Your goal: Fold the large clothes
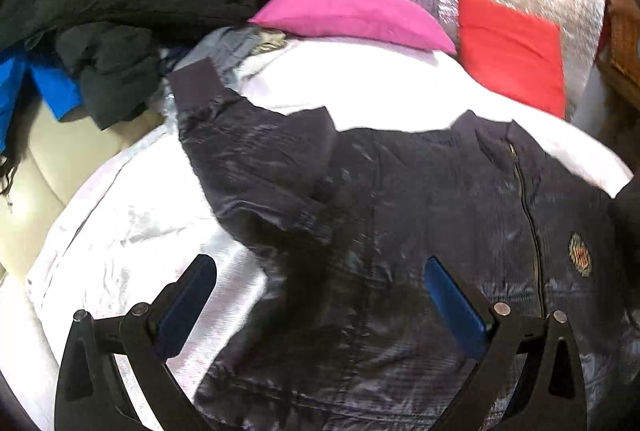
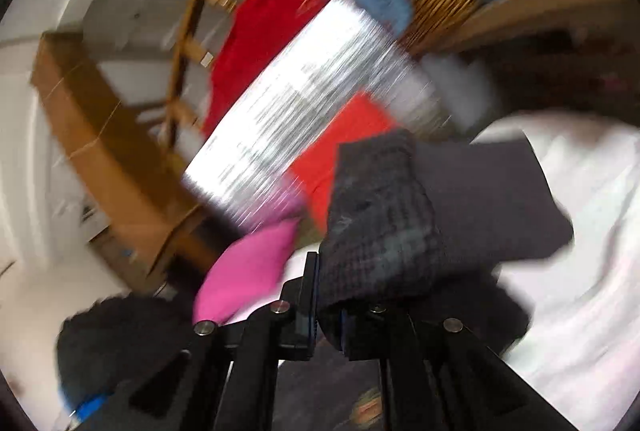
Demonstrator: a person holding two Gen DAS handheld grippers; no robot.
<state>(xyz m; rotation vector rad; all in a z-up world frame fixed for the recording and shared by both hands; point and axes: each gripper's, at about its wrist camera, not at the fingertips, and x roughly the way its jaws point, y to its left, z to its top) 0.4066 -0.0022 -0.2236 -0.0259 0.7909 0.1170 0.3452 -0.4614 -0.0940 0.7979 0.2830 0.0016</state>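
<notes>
Over at nine o'clock in the left wrist view, a heap of dark clothes is piling up beside the bed. The navy jacket is lying zip-up across the white sheet, one sleeve reaching toward ten o'clock, pink pillow sitting at twelve. The left gripper is hanging wide open over it, gripping nothing. The right gripper is clamping tight on the jacket's ribbed cuff, everything blurry around it.
</notes>
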